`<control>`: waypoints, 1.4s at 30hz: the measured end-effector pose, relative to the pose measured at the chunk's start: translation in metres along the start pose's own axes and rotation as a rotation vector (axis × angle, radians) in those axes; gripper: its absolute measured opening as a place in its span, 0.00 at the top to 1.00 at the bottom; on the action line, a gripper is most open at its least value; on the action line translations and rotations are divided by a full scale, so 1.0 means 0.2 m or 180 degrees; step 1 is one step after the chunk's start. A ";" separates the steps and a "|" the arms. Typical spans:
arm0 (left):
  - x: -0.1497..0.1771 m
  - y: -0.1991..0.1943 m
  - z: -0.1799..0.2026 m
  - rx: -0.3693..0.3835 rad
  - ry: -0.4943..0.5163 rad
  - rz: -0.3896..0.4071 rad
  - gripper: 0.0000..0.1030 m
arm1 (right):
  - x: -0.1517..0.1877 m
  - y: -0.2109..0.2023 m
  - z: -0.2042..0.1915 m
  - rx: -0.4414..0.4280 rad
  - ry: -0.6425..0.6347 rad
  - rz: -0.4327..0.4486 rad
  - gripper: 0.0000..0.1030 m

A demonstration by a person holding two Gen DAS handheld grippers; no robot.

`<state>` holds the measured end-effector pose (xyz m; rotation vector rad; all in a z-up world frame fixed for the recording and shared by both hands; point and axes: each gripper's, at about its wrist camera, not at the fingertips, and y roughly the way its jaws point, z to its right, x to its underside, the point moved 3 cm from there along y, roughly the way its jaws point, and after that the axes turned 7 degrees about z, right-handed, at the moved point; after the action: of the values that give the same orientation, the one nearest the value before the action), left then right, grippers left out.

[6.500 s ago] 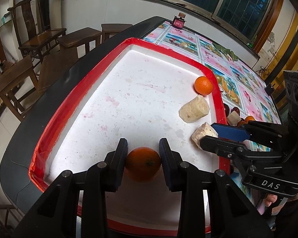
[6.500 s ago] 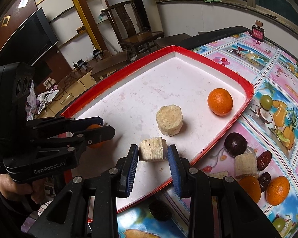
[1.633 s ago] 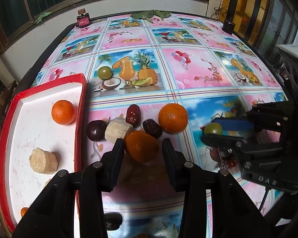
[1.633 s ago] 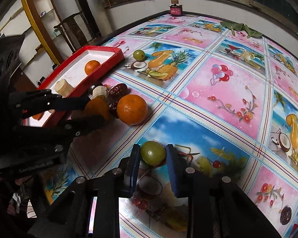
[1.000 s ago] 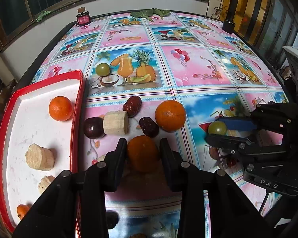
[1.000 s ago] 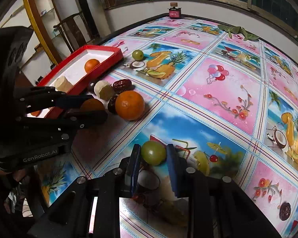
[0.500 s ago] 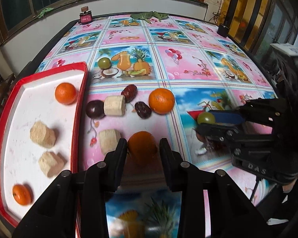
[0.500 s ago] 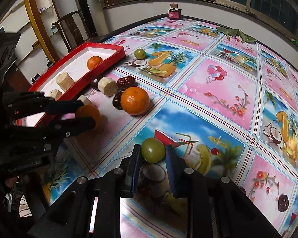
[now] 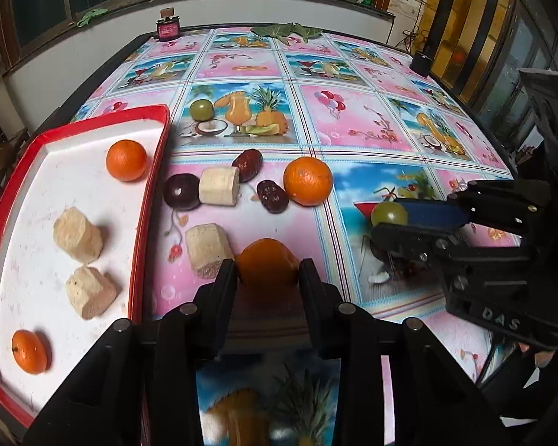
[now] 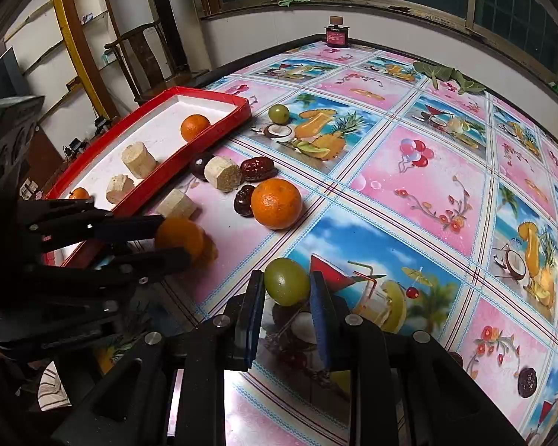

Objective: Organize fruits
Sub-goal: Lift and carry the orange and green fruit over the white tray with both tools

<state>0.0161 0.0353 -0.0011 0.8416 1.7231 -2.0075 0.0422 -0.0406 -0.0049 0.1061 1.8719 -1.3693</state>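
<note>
My left gripper (image 9: 268,272) is shut on an orange (image 9: 268,260), held low over the tablecloth just right of the red tray (image 9: 145,200). The right wrist view shows that orange (image 10: 178,236) between the left fingers. My right gripper (image 10: 287,285) is shut on a small green fruit (image 10: 286,285) above the cloth; the same fruit (image 9: 388,213) shows in the left wrist view. The tray's white floor holds two oranges (image 9: 126,160) and two pale chunks (image 9: 77,236).
Loose on the fruit-print cloth between tray and grippers lie a big orange (image 9: 308,181), two pale chunks (image 9: 218,186), a dark round fruit (image 9: 182,191) and two dates (image 9: 272,196). Another green fruit (image 9: 201,109) sits farther back. A small red bottle (image 9: 168,29) stands at the far edge.
My left gripper has drawn back from the fruit cluster with the orange, and more of the tray now shows. The right gripper has kept the green fruit and barely moved.
</note>
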 end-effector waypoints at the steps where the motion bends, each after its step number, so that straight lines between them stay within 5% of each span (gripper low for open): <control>1: 0.00 0.00 0.00 0.0006 -0.0005 0.0011 0.69 | 0.00 0.00 0.00 0.0000 -0.0002 0.0000 0.76; 18: 0.01 -0.15 -0.07 0.0218 -0.0238 0.0199 0.70 | -0.05 -0.06 -0.07 -0.0005 -0.0030 0.0089 0.76; 42: 0.12 -0.56 -0.60 -0.0264 -0.0745 0.0448 0.70 | -0.19 -0.07 -0.44 -0.0434 -0.0304 0.0234 0.76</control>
<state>-0.0469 0.1762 0.0598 0.6526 1.5597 -1.8477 0.0127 0.0402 0.0390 0.0394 1.8571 -1.1735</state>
